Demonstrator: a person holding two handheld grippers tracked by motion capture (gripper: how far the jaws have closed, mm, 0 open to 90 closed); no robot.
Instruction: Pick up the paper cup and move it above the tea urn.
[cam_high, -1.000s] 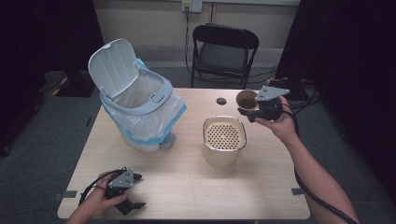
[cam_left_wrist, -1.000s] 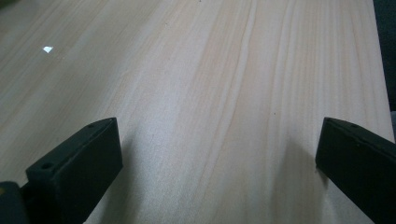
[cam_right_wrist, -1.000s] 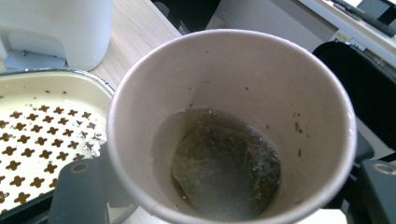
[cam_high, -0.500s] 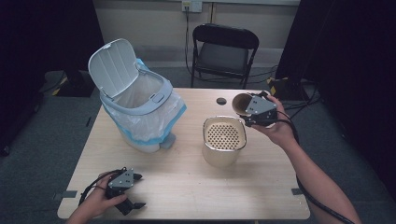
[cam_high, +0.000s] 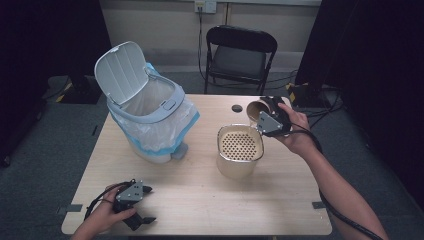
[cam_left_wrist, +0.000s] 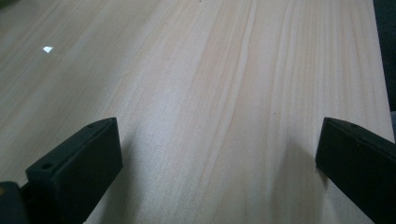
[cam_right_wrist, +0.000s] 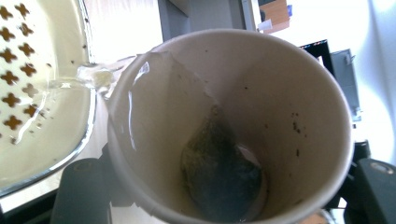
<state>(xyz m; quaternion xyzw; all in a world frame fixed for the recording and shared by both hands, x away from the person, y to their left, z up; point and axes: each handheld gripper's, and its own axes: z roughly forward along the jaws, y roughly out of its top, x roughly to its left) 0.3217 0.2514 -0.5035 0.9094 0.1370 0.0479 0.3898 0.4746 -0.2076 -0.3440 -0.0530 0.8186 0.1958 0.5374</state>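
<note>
The right gripper (cam_high: 261, 116) has swung its paper cup (cam_right_wrist: 229, 126) from three o'clock to the strainer (cam_high: 240, 143) rim; jaws clamping it, liquid apparently starts pouring, tea bag (cam_right_wrist: 219, 175) inside; left gripper (cam_high: 131, 196) jaws open on the bench (cam_left_wrist: 224, 84)

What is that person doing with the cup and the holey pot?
A person holds tongs in each hand at a wooden table. The right tongs grip a paper cup, tipped toward the cream strainer pot. Liquid runs over the cup's rim onto the pot's holed top, while a wet tea bag sits in the cup. The left tongs rest open near the table's front edge, holding nothing. A white bin with its lid up stands to the left.
</note>
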